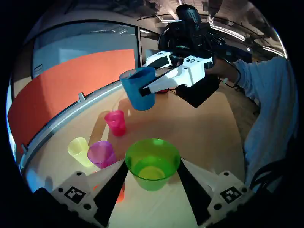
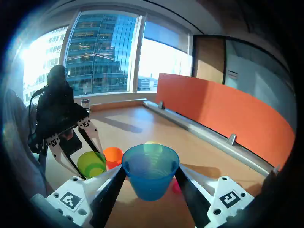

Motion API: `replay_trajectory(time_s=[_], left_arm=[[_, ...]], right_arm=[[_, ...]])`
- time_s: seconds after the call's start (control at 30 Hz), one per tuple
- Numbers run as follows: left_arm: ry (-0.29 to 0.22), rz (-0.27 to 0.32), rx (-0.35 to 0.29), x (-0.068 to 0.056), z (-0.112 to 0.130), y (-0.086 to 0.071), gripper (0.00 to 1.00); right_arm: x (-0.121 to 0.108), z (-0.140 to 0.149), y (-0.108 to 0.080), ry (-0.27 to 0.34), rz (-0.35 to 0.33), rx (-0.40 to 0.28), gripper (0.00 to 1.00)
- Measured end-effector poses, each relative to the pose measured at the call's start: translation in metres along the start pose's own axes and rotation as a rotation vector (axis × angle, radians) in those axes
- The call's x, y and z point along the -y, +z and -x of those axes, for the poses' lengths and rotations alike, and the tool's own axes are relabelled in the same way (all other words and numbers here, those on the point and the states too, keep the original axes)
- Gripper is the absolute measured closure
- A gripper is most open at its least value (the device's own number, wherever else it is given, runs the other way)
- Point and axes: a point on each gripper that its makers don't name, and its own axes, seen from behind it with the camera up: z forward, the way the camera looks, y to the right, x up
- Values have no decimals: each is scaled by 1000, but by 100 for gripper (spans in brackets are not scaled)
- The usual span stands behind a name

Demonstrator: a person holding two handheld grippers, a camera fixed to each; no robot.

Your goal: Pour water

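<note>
My left gripper is shut on a green cup, held upright close to the camera. Farther off, above the wooden table, my right gripper is shut on a blue cup, which stands upright in the air. In the right gripper view the blue cup sits between the right gripper's fingers, with the left gripper and its green cup to the lower left. Whether either cup holds water I cannot tell.
A pink cup, a purple cup and a yellow cup stand on the table; an orange cup stands by the green one. An orange partition with a metal rail lines one table edge. A person's sleeve is at right.
</note>
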Motion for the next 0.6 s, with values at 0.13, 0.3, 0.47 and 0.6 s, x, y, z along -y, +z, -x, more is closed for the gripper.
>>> replay_trajectory(time_s=[0.13, 0.3, 0.47, 0.6], left_arm=[[11, 8, 33, -1, 9, 5, 14], [22, 18, 62, -3, 17, 9, 14], [17, 30, 82, -5, 23, 15, 13], [14, 38, 92, -6, 27, 20, 13]], right_arm=[[1, 11, 3, -3, -8, 20, 10], [4, 23, 8, -1, -24, 41, 10], [7, 35, 13, -6, -35, 65, 10], [9, 46, 16, -13, -44, 88, 10]])
